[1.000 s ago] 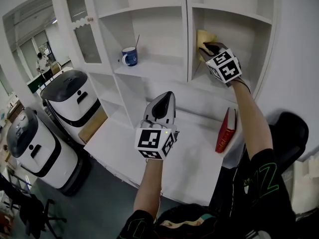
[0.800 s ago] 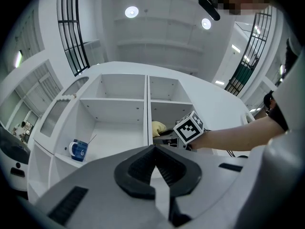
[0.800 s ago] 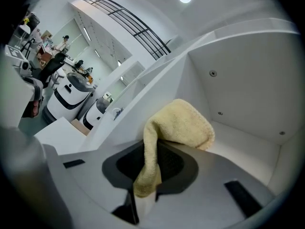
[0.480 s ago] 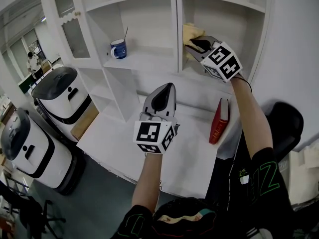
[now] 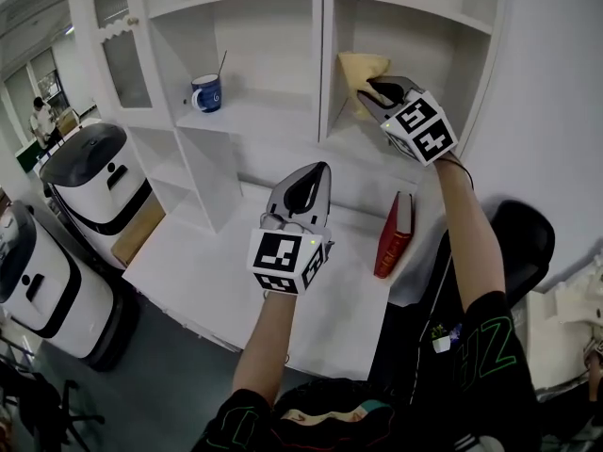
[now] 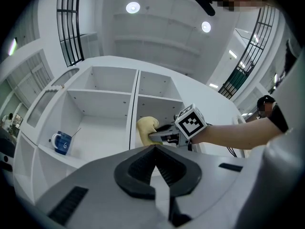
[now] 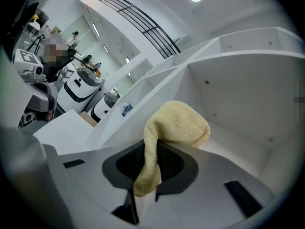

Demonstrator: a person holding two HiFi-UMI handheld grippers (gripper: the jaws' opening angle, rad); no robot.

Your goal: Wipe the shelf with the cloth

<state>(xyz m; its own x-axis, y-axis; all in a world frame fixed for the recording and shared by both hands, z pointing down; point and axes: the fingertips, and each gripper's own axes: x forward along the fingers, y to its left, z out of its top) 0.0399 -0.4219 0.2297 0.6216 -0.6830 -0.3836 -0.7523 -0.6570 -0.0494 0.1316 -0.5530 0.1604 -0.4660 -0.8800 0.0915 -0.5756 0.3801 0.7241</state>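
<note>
My right gripper (image 5: 377,90) reaches into the right-hand compartment of the white shelf unit (image 5: 325,26) and is shut on a yellow cloth (image 5: 361,72). In the right gripper view the cloth (image 7: 177,125) bulges out ahead of the right gripper (image 7: 151,149) and hangs down between its jaws, just over the shelf board (image 7: 238,151). My left gripper (image 5: 316,169) is held above the white table, shut and holding nothing. The left gripper (image 6: 155,149) looks up at the cloth (image 6: 146,127) in the compartment.
A blue mug (image 5: 205,93) with a spoon in it stands in the left compartment. A red book (image 5: 392,234) lies at the right edge of the white table (image 5: 217,281). Two white machines (image 5: 89,172) stand on the floor at the left.
The head view has shifted, so the shelf sits further left in the picture. The right gripper stays in the right compartment with the cloth; the left gripper has hardly moved.
</note>
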